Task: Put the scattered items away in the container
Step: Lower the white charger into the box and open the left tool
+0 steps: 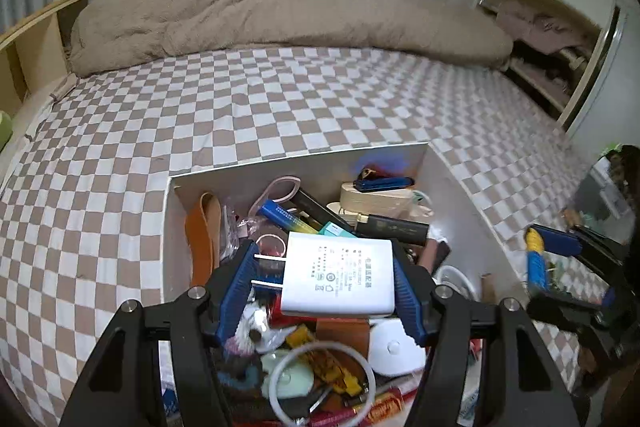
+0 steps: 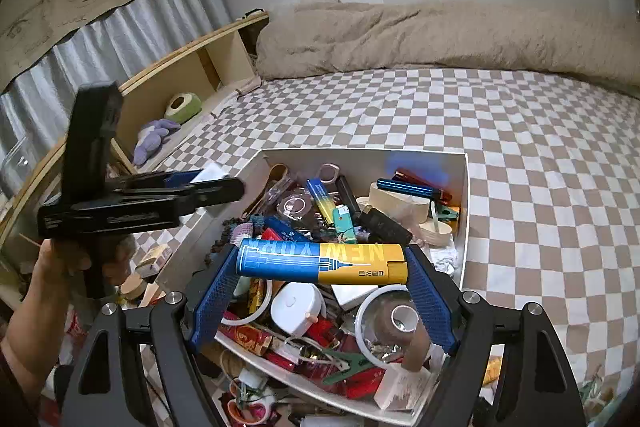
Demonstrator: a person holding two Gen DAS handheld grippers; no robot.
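The left tongs [image 1: 326,287] were clenched on a white charger [image 1: 338,277], its flat sides against the blue pads and its two pins pointing to the left of the view. The right tongs [image 2: 322,281] grasped a blue and yellow lighter [image 2: 322,264] by its two ends, so its long axis lay across, from one pad to the other. Both things hung above the white box [image 2: 464,219], which stood on the bed [image 2: 520,155] near its front edge and was already crowded with small things. The box lay straight under and ahead of both tongs, so I judge that the next move needs only a short lowering and a release. Neither hand seemed clearly nearer.
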